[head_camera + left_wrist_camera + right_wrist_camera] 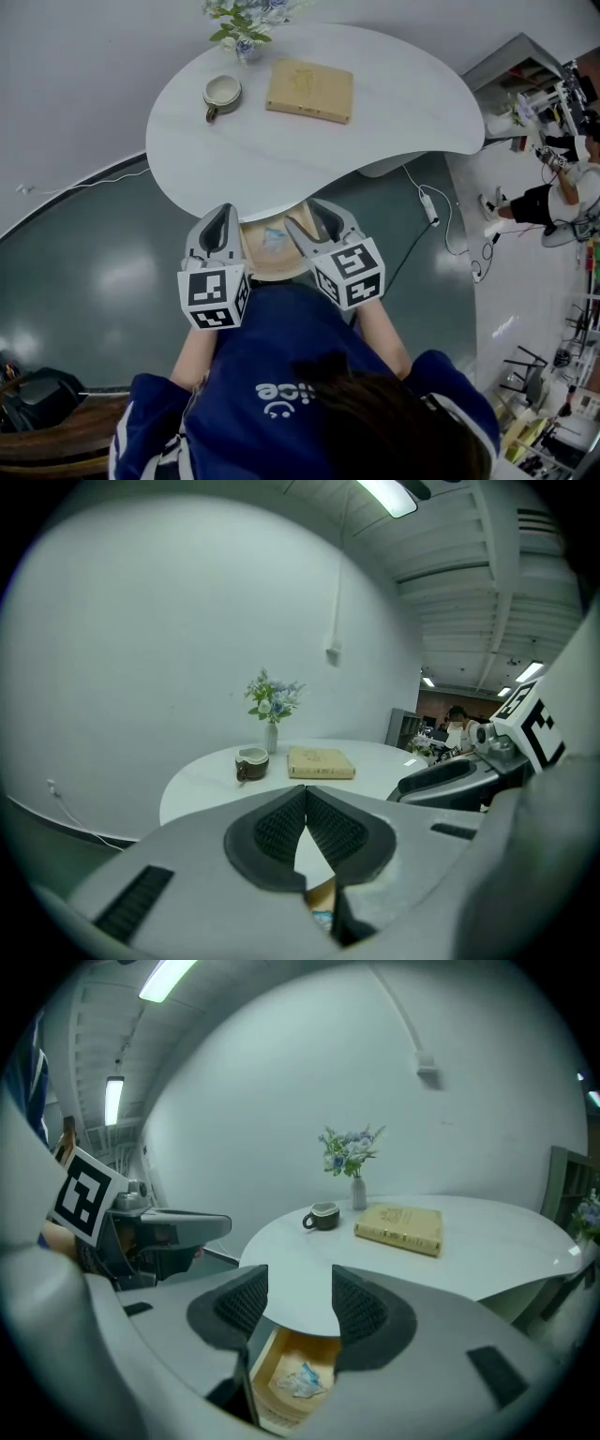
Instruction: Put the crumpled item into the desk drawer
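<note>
White kidney-shaped tabletop [394, 112], bearing: one brown-and-cream cup [222, 93]; one tan book [309, 90], lying flat just right of the cup; one small vase of flowers [242, 28] at the far edge. Wooden drawer [262, 1368], standing open under the near edge of the tabletop. Crumpled item [300, 1377], pale blue-white, lying loose on the drawer's floor, touched by neither tool. Left tongs [305, 799]: jaws pressed together at the tips, nothing between them, held over the drawer's left side. Right tongs [300, 1302]: jaws apart, nothing between them, held over the drawer's right side, with the crumpled item visible below the gap. Both tongs point toward the tabletop. Grey glossy floor [84, 272] beneath.
</note>
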Motion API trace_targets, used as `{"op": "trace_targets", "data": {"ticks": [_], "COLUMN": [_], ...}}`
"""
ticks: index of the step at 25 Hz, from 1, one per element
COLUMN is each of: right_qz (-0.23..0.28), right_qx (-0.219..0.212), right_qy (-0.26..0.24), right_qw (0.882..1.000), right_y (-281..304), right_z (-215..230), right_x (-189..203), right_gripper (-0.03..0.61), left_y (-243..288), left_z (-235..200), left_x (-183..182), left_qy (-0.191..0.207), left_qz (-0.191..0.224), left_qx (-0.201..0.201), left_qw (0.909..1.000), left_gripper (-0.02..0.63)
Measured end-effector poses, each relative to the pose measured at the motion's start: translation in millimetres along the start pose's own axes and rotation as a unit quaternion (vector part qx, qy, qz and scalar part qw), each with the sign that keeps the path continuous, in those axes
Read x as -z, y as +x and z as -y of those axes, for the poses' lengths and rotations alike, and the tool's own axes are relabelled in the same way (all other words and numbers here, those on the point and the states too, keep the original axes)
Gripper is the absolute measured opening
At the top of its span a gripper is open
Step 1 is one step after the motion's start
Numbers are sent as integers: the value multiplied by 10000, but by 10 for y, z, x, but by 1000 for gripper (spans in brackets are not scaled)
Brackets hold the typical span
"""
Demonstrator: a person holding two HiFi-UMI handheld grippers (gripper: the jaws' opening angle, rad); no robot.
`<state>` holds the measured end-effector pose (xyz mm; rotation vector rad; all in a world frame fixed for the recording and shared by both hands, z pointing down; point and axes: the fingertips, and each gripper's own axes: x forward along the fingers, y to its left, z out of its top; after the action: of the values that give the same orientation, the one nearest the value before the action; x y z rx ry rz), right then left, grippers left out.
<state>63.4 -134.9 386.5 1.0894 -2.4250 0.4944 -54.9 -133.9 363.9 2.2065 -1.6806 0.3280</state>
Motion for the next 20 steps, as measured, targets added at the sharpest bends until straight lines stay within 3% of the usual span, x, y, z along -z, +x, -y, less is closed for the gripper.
{"op": "trace_targets", "data": {"ticks": [8, 20], "right_qz": [619, 1043], "right_qx": [335, 603], "right_qy": [46, -181], "right_qw": [9975, 9926], "right_y": [-160, -262], "right_z": [92, 78], "right_x": [-286, -501], "right_gripper": [201, 57], "left_y": [-54, -143], "left_z": [114, 201], "left_x": [-236, -406], "left_qy": [66, 48], "left_qz": [280, 425], "left_qx": [70, 59], "left_qw": [9996, 9991], "left_gripper": [4, 3]}}
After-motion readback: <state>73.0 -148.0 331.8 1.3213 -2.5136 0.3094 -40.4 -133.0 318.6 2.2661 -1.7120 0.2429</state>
